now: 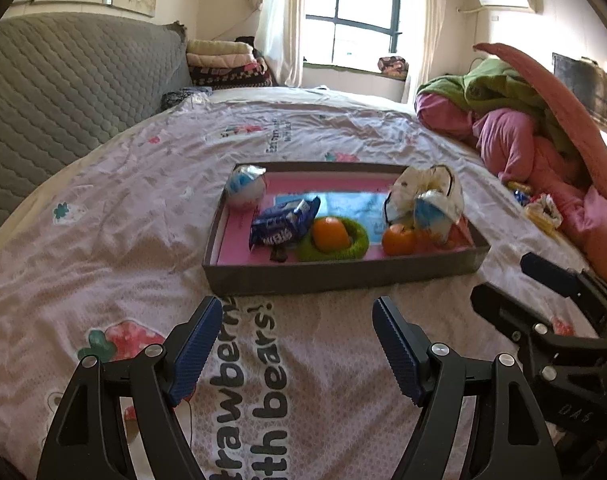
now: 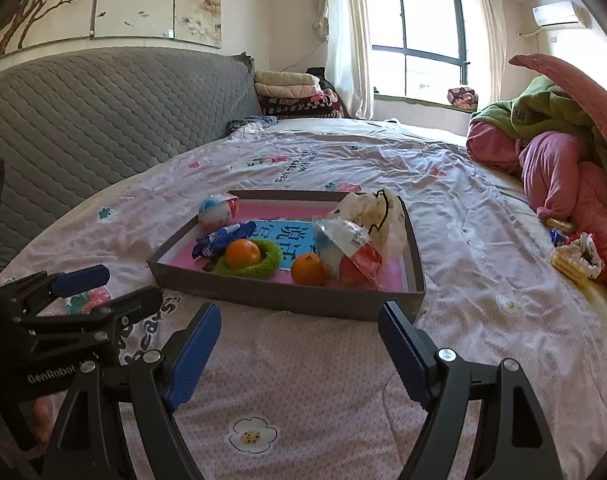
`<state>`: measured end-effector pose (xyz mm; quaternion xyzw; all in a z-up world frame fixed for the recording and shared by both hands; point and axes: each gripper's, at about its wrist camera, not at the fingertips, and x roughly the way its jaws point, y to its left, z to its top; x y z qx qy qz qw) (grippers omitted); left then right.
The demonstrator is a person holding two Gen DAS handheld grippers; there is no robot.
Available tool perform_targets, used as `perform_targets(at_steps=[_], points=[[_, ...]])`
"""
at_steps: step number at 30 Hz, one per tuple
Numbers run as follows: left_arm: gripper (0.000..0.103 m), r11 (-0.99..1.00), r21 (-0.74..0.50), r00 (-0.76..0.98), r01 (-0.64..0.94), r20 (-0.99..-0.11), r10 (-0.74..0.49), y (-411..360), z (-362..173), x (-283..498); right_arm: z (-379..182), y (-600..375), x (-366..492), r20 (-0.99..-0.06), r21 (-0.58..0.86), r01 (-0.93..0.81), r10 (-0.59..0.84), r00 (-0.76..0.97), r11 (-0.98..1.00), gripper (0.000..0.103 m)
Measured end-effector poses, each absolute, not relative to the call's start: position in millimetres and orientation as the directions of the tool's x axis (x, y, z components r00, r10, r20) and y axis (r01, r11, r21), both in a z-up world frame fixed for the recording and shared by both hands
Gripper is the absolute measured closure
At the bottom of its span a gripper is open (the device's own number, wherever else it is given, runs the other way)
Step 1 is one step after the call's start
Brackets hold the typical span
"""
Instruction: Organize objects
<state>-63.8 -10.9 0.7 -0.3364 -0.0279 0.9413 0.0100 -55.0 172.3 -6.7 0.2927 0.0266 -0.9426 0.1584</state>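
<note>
A shallow grey tray [image 1: 343, 274] [image 2: 279, 292] with a pink floor lies on the bed. Inside it are a blue snack wrapper [image 1: 283, 222] [image 2: 219, 242], an orange [image 1: 330, 233] [image 2: 242, 253] sitting in a green ring [image 1: 359, 246] [image 2: 271, 264], a second orange [image 1: 398, 240] [image 2: 308, 269], a wrapped ball [image 1: 245, 188] [image 2: 217, 208] in the far left corner, and plastic-wrapped items [image 1: 431, 200] [image 2: 355, 252] at the right. My left gripper [image 1: 297, 328] hovers open just short of the tray's near wall, empty. My right gripper [image 2: 299, 332] is likewise open and empty.
A pile of pink and green bedding [image 1: 543, 128] [image 2: 563, 152] fills the bed's right side, with loose snack packets [image 1: 539, 208] [image 2: 575, 256] beside it. A grey quilted headboard [image 1: 63, 92] [image 2: 103, 112] stands at left. Folded blankets [image 1: 227, 62] are stacked at the back.
</note>
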Motion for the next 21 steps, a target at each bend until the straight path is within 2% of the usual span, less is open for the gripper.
perform_targets(at_steps=[10, 21], points=[[0.024, -0.996, -0.084, -0.767, 0.001, -0.64, 0.053, -14, -9, -63, -17, 173, -51, -0.569, 0.049, 0.307, -0.279, -0.773, -0.95, 0.023], [0.024, -0.998, -0.058, -0.767, 0.023, -0.641, 0.019, -14, -18, -63, -22, 175, -47, -0.567, 0.058, 0.301, -0.28, -0.775, -0.952, 0.023]])
